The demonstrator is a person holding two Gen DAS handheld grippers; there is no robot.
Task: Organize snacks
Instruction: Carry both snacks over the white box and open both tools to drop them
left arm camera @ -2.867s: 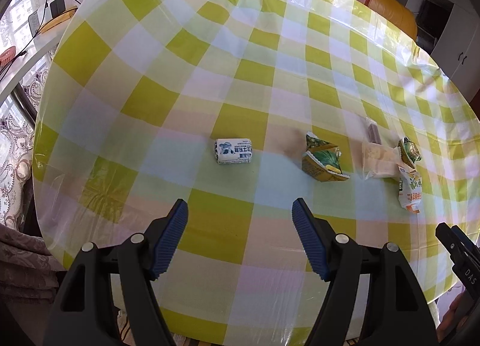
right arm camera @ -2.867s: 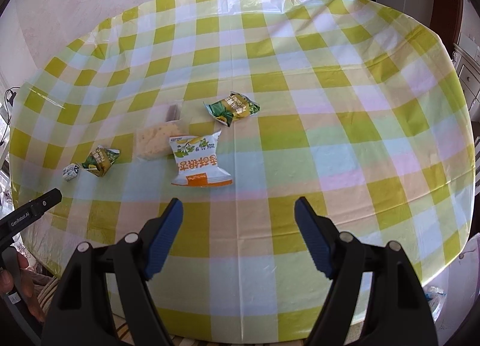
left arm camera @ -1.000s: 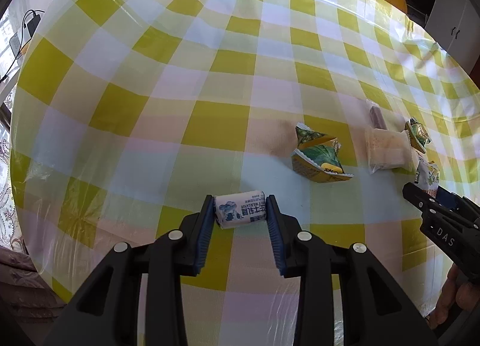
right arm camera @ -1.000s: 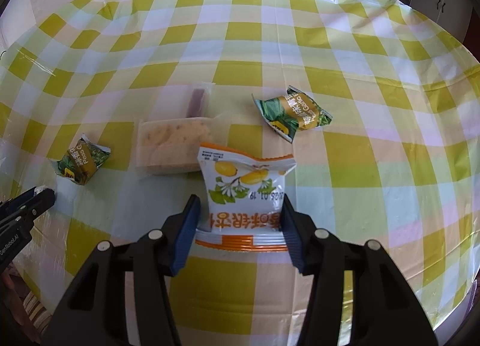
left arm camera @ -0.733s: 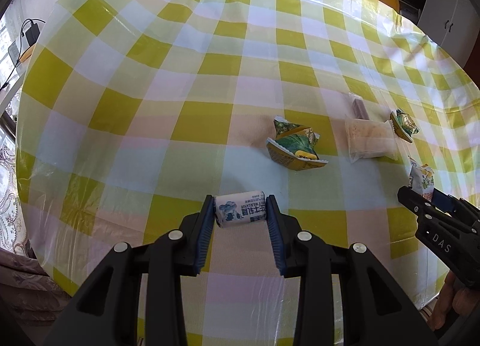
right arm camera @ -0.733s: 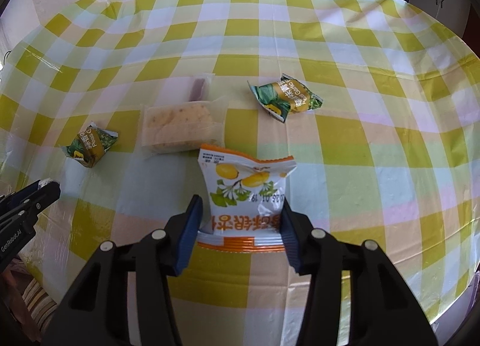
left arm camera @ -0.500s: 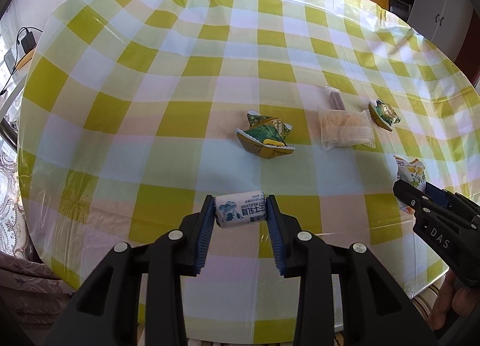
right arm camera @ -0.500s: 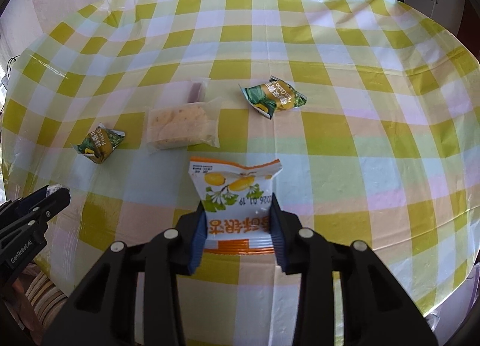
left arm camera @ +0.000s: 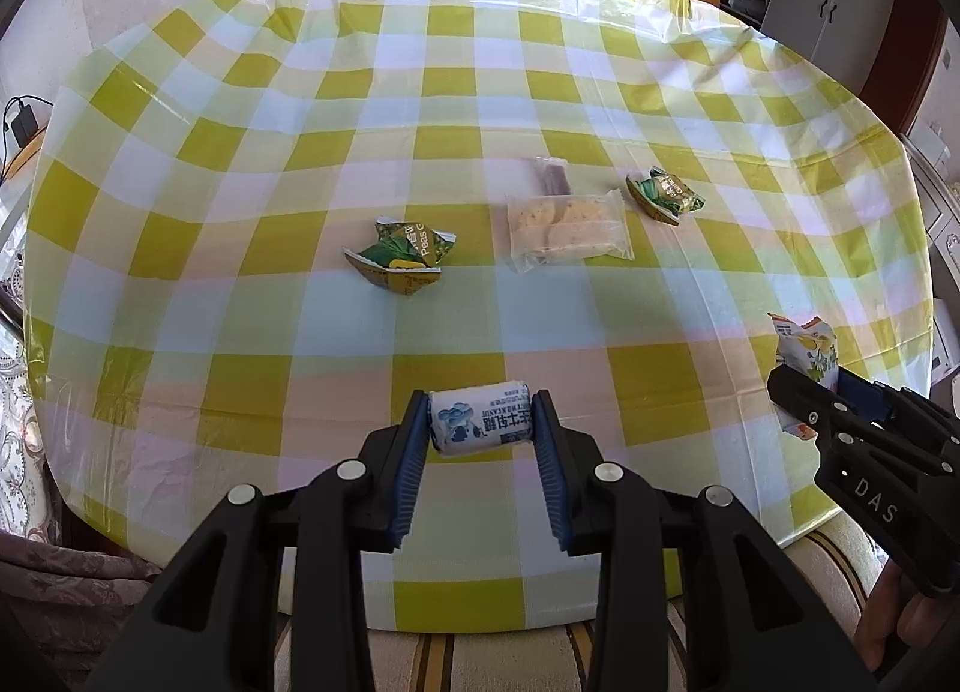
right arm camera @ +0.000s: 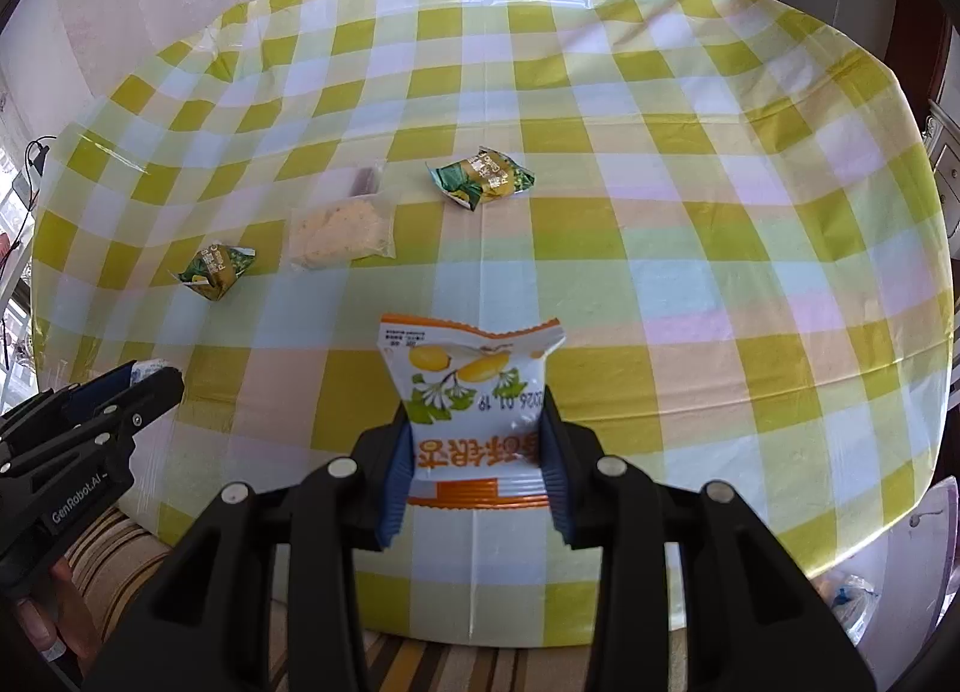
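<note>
Bright daylight, sharp focus — glare streaks on the glossy cloth along the tabletop's (left arm camera: 480,110) far edge, soft faint shadows, strong fisheye bending and dark corners.

"DAS" on right gripper (left arm camera: 804,392) body. "GenRobot.AI" on left gripper (right arm camera: 153,380) body. Your orange-white packet (right arm camera: 474,392) reads, probably, "2026 01 19". Left green packet (left arm camera: 402,260): "Peas".

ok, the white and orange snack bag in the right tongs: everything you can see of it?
The white snack bag is a soft, glossy sealed pouch with orange bands at both crimped ends, printed yellow fruit with green leaves, orange lettering and a date stamp, all upside down in the right wrist view. The right tongs are shut on its lower half, pads pressing both sides and pinching it slightly. It hangs lifted above the checked tablecloth, touching nothing else.
</note>
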